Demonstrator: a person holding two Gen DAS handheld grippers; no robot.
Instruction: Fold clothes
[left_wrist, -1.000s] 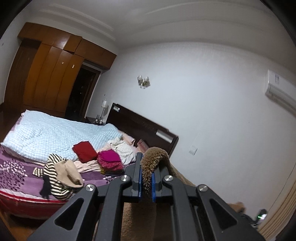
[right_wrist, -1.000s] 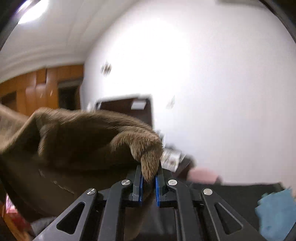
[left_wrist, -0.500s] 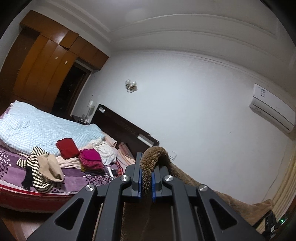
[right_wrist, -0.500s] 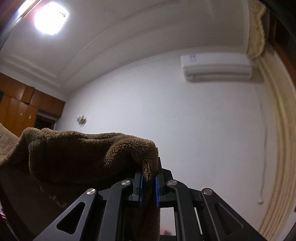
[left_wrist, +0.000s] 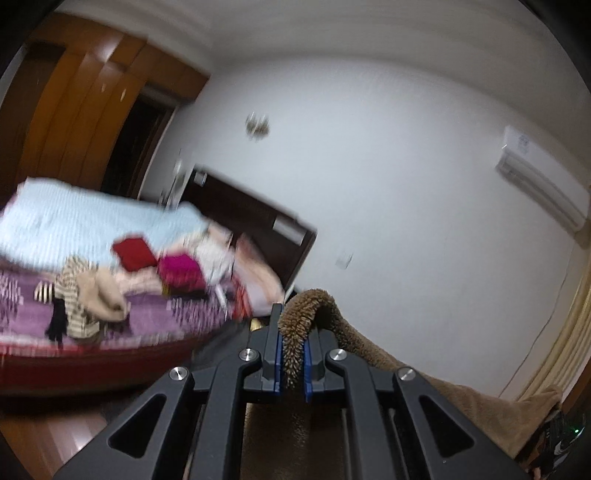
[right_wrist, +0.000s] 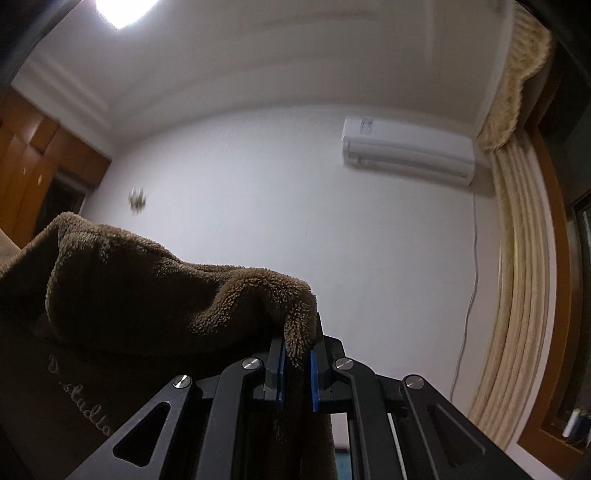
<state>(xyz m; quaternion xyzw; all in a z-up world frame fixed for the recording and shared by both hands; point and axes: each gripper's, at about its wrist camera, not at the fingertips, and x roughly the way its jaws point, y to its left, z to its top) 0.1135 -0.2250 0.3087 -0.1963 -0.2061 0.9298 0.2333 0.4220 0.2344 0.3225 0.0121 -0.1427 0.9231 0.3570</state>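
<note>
The left tool (left_wrist: 292, 354) and the right tool (right_wrist: 297, 369) each pinch the brown fleece garment (right_wrist: 155, 288), probably holding it spread in air for folding.

The left wrist view is motion-blurred: the clothes (left_wrist: 125, 280) heaped on the bed (left_wrist: 155, 317) smear into patches of colour, and the wall lamp (left_wrist: 257, 126) is only a smudge. The fleece (left_wrist: 424, 373) runs out of frame at the lower right, its far end unseen. In the right wrist view the fleece (right_wrist: 129, 295) is cut off at the left edge; its embroidered script (right_wrist: 86, 410) is only partly legible. The bottle (right_wrist: 571, 422) on the sill is too small to identify.
</note>
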